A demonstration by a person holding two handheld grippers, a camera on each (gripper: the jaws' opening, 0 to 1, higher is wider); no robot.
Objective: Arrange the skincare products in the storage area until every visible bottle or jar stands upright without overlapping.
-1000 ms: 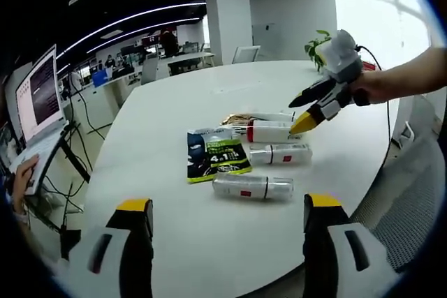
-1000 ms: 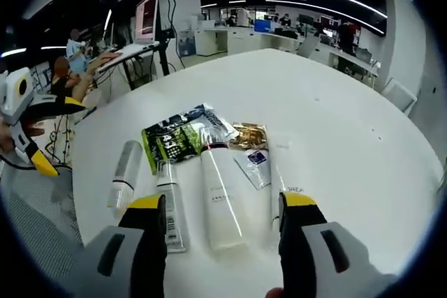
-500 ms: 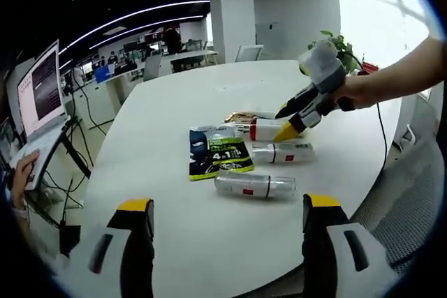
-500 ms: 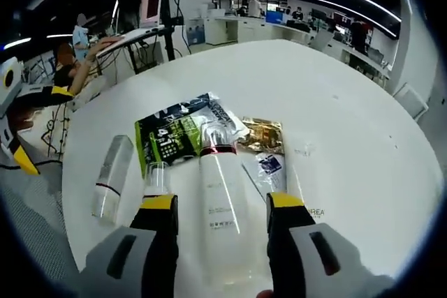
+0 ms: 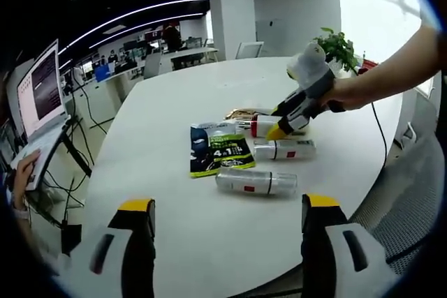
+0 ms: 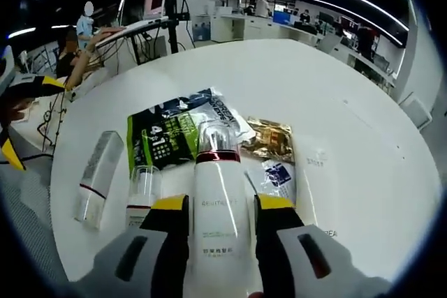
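Observation:
Several skincare items lie flat on the white round table. In the right gripper view, a white bottle with a red band lies between the jaws of my right gripper, which press its sides. Left of it lie a small tube and a clear bottle. A white tube lies to its right. In the left gripper view, my left gripper hangs open over the near table edge, short of the clear bottle. The right gripper reaches in from the right onto the banded bottle.
A green packet, a gold packet and a small blue-white sachet lie beyond the bottles. A laptop on a stand sits left of the table, with a person's hand on it. A plant and a chair stand beyond the far edge.
My right gripper has moved forward and down over the banded bottle, and its jaws have narrowed from wide apart to the bottle's width. The left gripper has barely moved.

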